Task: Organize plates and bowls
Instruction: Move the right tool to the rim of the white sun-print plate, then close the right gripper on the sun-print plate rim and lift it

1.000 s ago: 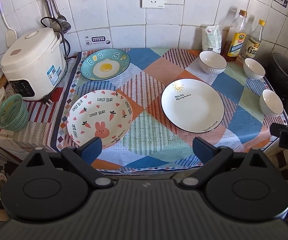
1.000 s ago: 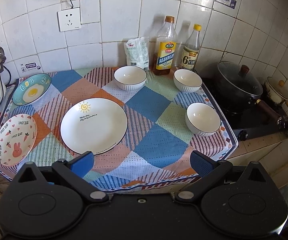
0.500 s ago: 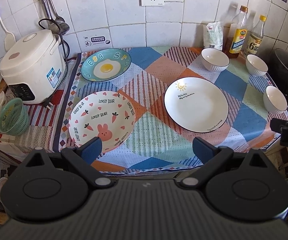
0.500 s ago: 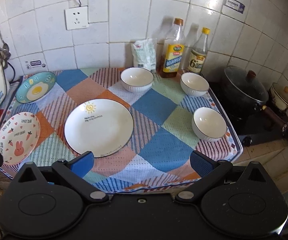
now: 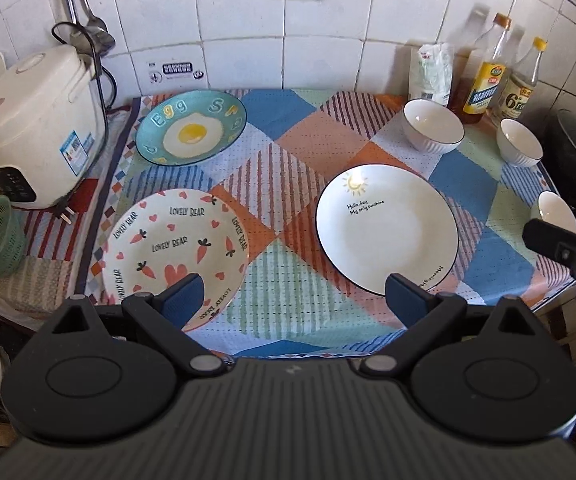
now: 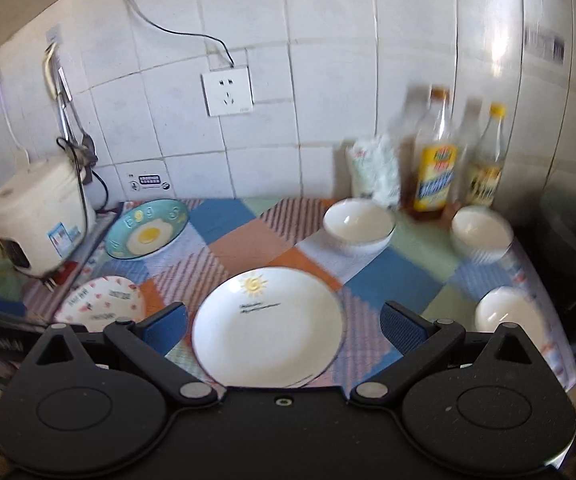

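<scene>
Nothing looks organized yet: three plates and three bowls lie singly, all apart, on the patchwork-covered counter [image 5: 288,264], so the whole of the stacking or grouping appears left to do.

The left gripper [image 5: 294,300] hovers over the near edge with its fingers spread wide and empty. Just ahead of its left finger lies the carrot plate [image 5: 171,240], cream with hearts, carrots and "LOVELY BEAR" lettering; ahead of its right finger sits the white plate [image 5: 388,228], black-rimmed with a small sun. Farther ahead to the left is the teal egg plate [image 5: 191,128].

The right gripper [image 6: 283,330], also wide apart and holding nothing, hangs directly over the near side of the white plate. Three plain white bowls lie to its right: a far bowl [image 6: 359,227], a corner bowl [image 6: 482,232] and a near bowl [image 6: 508,312]. This view is motion-blurred.
</scene>
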Tool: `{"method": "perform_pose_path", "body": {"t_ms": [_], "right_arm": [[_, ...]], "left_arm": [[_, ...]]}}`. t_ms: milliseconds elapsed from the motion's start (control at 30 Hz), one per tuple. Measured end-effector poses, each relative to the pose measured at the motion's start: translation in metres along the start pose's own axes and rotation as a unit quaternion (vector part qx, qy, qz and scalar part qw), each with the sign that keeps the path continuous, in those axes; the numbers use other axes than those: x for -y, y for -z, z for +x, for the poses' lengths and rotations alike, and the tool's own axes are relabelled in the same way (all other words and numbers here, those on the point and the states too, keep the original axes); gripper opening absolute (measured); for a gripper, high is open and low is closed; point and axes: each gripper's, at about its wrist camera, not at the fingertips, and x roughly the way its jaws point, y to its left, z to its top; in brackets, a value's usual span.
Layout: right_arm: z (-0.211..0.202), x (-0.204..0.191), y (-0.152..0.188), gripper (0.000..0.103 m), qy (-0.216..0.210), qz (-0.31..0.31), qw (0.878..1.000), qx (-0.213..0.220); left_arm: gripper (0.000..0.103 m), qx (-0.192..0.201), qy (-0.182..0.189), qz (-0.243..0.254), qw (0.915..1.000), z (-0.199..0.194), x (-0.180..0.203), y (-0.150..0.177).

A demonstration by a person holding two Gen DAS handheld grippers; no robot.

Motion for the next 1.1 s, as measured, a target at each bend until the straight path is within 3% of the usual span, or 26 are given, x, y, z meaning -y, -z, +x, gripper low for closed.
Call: {"method": "perform_pose_path", "body": {"t_ms": [167,267,500,633,700,800,867,900,933,1000,1100], "right_arm": [[0.048,0.020,0.005,0.103,-0.015,-0.006,0.999,-0.033],[0.077,0.032,0.012,0.097,-0.031,-0.012,0.998,-0.057],[0.138,0.061,0.032,0.086,-0.053,0.009,0.993,-0.105],[0.161,0.079,0.044,0.066,-0.067,0.038,0.991,-0.112],[0.170,0.088,0.048,0.061,-0.073,0.053,0.989,-0.121],[0.182,0.097,0.053,0.043,-0.074,0.055,0.987,-0.134],[0.187,0.100,0.055,0.025,-0.083,0.056,0.985,-0.144],[0.189,0.102,0.055,0.020,-0.095,0.060,0.983,-0.144],[0.189,0.102,0.053,0.017,-0.102,0.060,0.982,-0.147],[0.189,0.099,0.050,0.018,-0.098,0.043,0.982,-0.156],[0.191,0.103,0.048,0.018,-0.113,0.041,0.979,-0.164]], "left_arm": [[0.097,-0.025,0.041,-0.017,0.9987,0.043,0.002,-0.006],[0.096,-0.033,0.061,-0.027,0.9972,0.072,0.007,-0.010],[0.094,-0.077,0.078,-0.028,0.9936,0.137,0.019,-0.020],[0.093,-0.093,0.079,-0.036,0.9918,0.164,0.014,-0.020],[0.093,-0.086,0.089,-0.026,0.9920,0.169,0.014,-0.019],[0.093,-0.081,0.079,-0.017,0.9934,0.178,0.016,-0.015],[0.084,-0.097,0.077,-0.020,0.9921,0.185,0.017,-0.014],[0.073,-0.107,0.085,-0.018,0.9904,0.190,0.016,-0.014],[0.061,-0.120,0.095,-0.017,0.9880,0.196,0.015,-0.013],[0.049,-0.136,0.083,-0.030,0.9868,0.203,0.011,-0.013],[0.037,-0.124,0.099,-0.047,0.9862,0.206,0.005,-0.010]]}}
